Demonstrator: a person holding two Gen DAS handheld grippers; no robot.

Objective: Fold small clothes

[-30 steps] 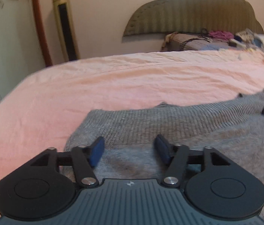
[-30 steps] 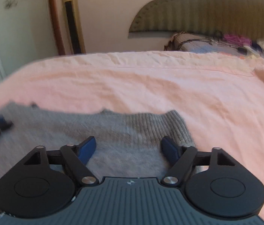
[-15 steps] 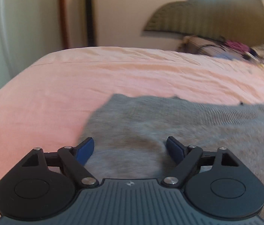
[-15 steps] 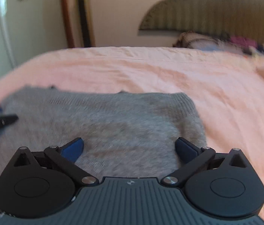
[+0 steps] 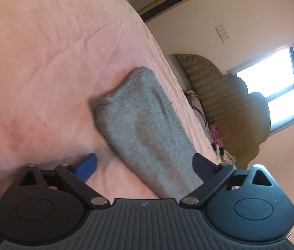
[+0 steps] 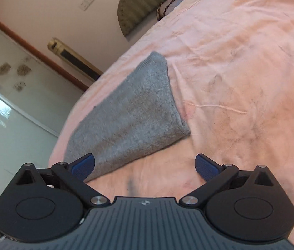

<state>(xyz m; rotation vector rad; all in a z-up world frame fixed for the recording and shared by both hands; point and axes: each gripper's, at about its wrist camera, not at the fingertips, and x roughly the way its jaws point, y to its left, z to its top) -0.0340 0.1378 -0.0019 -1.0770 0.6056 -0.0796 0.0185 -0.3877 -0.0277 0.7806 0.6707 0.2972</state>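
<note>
Lying folded on the pink bedsheet point(image 5: 42, 62), the grey knit sweater point(image 5: 147, 129) stretches ahead of the left gripper point(image 5: 145, 164) in the left wrist view. Its near end runs in between the jaws, close against the right-hand pad point(image 5: 202, 167), while the left-hand pad hangs over bare sheet. The jaws are opening wide and pinch nothing.

From the right wrist view, the same sweater point(image 6: 130, 114) lies ahead and to the left of the right gripper point(image 6: 145, 164). Its near edge passes just behind the left-hand pad point(image 6: 83, 165); the right-hand pad stands over pink sheet point(image 6: 240, 73). These jaws too are opening, with only sheet between them.
</note>
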